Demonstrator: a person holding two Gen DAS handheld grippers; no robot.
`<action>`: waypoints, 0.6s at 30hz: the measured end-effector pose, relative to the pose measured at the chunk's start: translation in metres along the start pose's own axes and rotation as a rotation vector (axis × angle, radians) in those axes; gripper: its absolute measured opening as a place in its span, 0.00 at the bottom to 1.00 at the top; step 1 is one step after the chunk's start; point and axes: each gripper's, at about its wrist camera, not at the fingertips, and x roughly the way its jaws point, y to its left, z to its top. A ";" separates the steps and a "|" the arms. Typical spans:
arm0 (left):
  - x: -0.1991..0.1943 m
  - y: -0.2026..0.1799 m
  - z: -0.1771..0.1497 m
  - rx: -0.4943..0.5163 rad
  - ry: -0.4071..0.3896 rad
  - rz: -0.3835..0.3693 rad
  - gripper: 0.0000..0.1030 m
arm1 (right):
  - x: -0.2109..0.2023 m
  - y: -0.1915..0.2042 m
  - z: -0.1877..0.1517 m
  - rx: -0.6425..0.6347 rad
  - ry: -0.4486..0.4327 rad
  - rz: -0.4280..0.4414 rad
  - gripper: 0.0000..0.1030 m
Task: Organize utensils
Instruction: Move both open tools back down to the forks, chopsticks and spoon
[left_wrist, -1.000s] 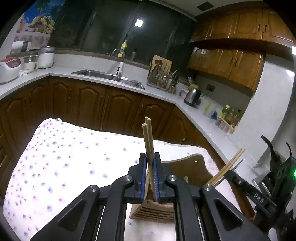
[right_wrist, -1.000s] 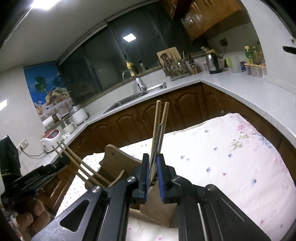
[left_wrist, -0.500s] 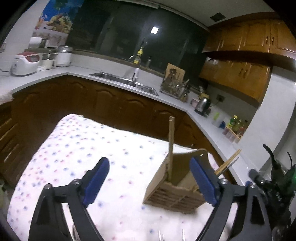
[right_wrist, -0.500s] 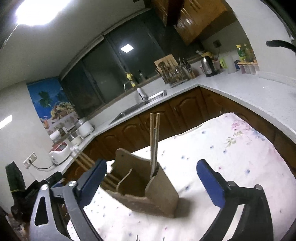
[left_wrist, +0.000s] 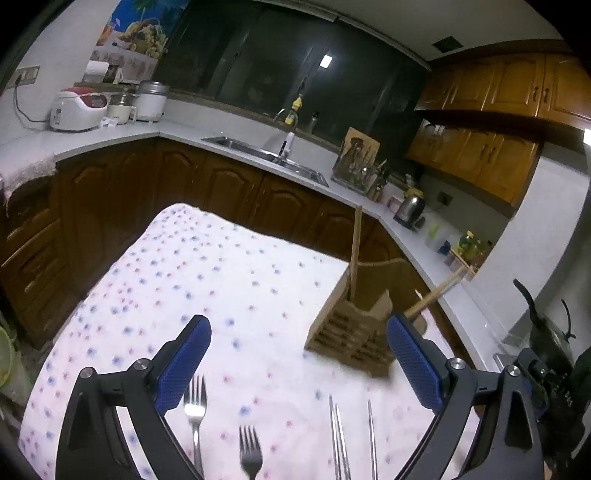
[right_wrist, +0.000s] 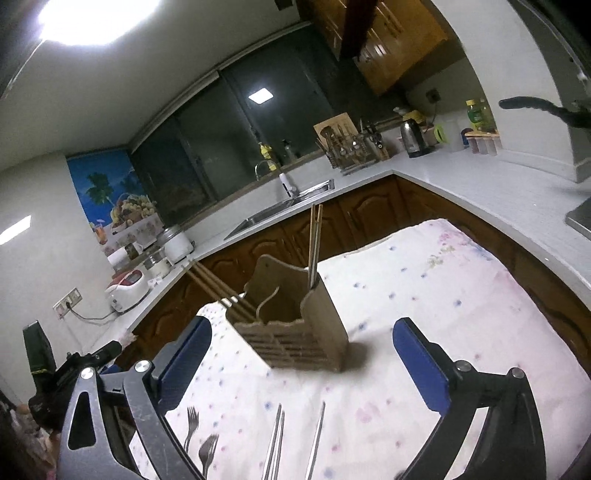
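Both grippers, left (left_wrist: 297, 363) and right (right_wrist: 301, 363), hover with jaws wide and empty; wooden holder (right_wrist: 295, 332) on table (right_wrist: 424, 295). Next, pinch a fork (left_wrist: 195, 406) mid-handle.

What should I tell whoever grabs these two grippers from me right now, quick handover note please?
Left gripper: opening, nothing between the jaws.
Right gripper: open, empty.
Wooden holder stands on the dotted cloth. Two pairs of wooden chopsticks are in it: one upright, one leaning out the far side.
Left to do: two forks and the metal chopsticks lie on the cloth in front of the holder; judging by the task, these go in next.
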 end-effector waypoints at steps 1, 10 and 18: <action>-0.005 0.001 -0.003 0.001 0.005 0.002 0.94 | -0.007 0.000 -0.004 -0.006 0.003 -0.008 0.97; -0.036 0.012 -0.020 -0.021 0.062 0.013 0.94 | -0.048 -0.009 -0.038 -0.020 0.051 -0.057 0.97; -0.049 0.000 -0.030 -0.011 0.096 0.006 0.94 | -0.071 -0.020 -0.063 -0.014 0.078 -0.106 0.97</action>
